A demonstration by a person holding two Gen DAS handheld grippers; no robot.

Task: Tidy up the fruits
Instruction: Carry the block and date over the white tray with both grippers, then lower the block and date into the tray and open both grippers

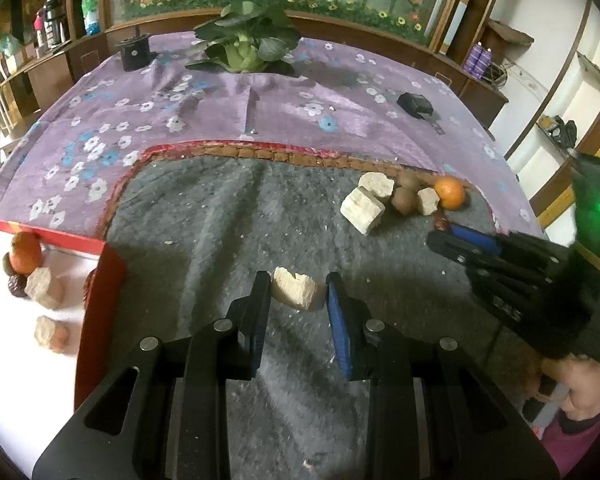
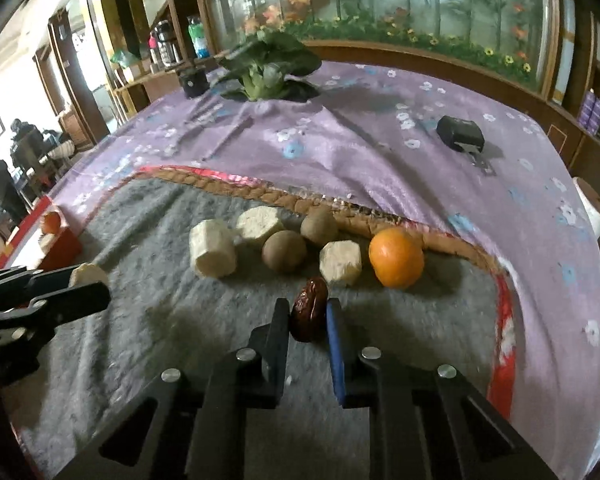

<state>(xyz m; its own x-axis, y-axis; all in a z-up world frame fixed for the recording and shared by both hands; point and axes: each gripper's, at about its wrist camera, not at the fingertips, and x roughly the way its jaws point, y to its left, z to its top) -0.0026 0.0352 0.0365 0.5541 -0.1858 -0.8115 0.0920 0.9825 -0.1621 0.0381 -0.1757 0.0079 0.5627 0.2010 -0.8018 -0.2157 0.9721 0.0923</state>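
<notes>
My left gripper is shut on a pale peeled chunk and holds it over the grey mat. It also shows at the left of the right wrist view. My right gripper is shut on a dark red date just above the mat. On the mat lie an orange, two brown kiwis and three pale chunks. A red-rimmed white tray at the left holds an orange, dates and pale chunks.
A purple flowered cloth covers the table. A leafy green vegetable and a black cylinder stand at the far side. A small black device lies at the right. Shelves and a glass cabinet surround the table.
</notes>
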